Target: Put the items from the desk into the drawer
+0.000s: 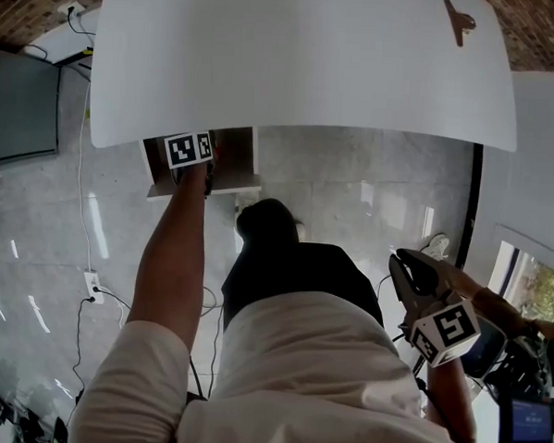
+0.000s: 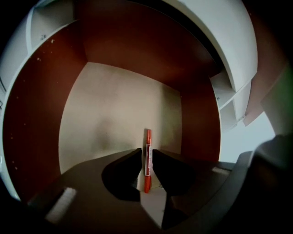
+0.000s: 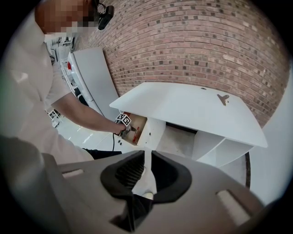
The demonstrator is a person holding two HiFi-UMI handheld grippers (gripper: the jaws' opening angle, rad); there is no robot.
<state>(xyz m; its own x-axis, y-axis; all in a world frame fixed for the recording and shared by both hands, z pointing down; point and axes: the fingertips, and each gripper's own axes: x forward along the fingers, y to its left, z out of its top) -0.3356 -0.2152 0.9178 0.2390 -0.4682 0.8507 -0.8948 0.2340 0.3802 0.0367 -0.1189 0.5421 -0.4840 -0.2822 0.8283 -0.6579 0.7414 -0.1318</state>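
Well, the red pen is pinched between the 2 jaws of the left gripper. The jaws are close together and press on its middle. The pen points to 12 o'clock in the left gripper view, and both its ends stick out past the jaws. It is inside the drawer, above the pale bottom, with dark red walls at 9 and 3 o'clock. I cannot tell if the pen touches the bottom.

In the head view the open drawer sits at 11 o'clock, under the edge of the white desk. A bare arm reaches out to it. At 1 o'clock a small brown thing lies on the desk, well apart from the drawer.

The right gripper is at 4 o'clock in the head view, away from the desk. Its jaws have just a thin gap with nothing in it.
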